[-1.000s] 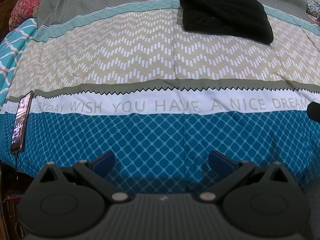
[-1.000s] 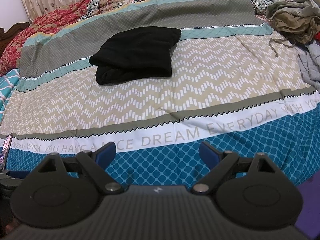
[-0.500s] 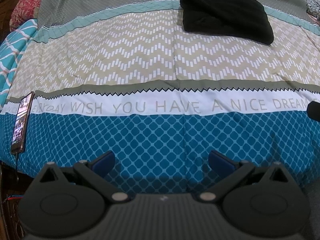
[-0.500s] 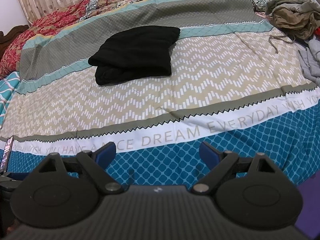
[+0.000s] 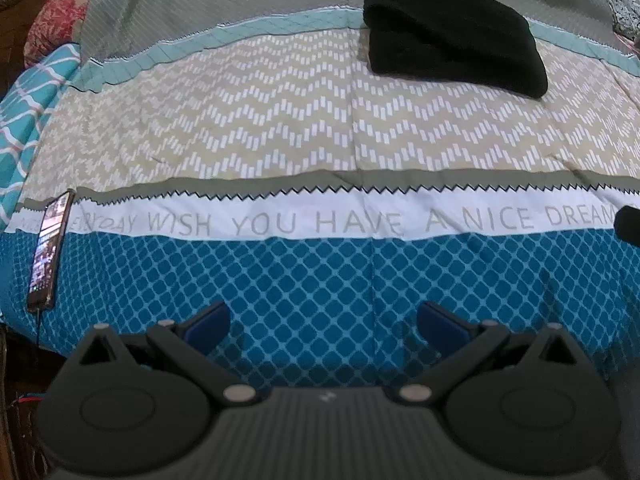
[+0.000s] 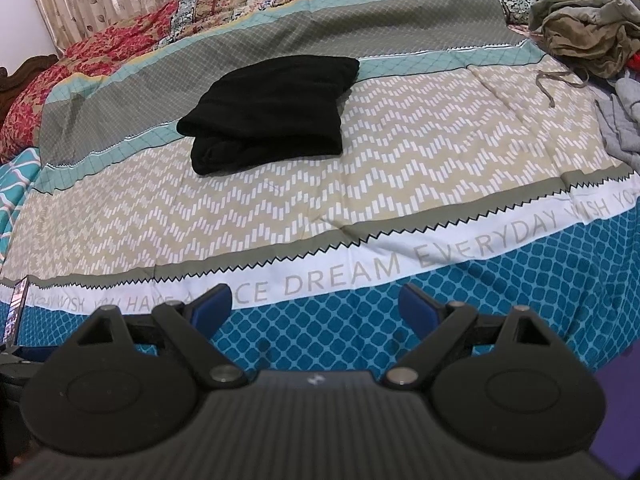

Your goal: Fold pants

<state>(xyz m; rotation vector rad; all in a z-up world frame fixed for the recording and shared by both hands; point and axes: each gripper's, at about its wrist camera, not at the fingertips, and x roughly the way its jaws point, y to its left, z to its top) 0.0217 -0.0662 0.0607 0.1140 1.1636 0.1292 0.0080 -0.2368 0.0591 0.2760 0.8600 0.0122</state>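
Black pants (image 5: 452, 48) lie folded in a compact stack on the patterned bedspread, far from both grippers; they also show in the right wrist view (image 6: 272, 112). My left gripper (image 5: 323, 324) is open and empty, low over the blue band at the bed's near edge. My right gripper (image 6: 316, 306) is open and empty over the same blue band, further right. The right gripper's tip shows at the right edge of the left wrist view (image 5: 628, 224).
A phone (image 5: 48, 256) with a cable lies at the bed's left near edge. A pile of olive and grey clothes (image 6: 588, 28) sits at the far right. Red floral pillows (image 6: 80, 64) and a curtain are at the back left.
The right wrist view has shifted slightly, so the pants and the clothes pile sit a little differently in frame. The left gripper has barely moved. Both grippers stay open.
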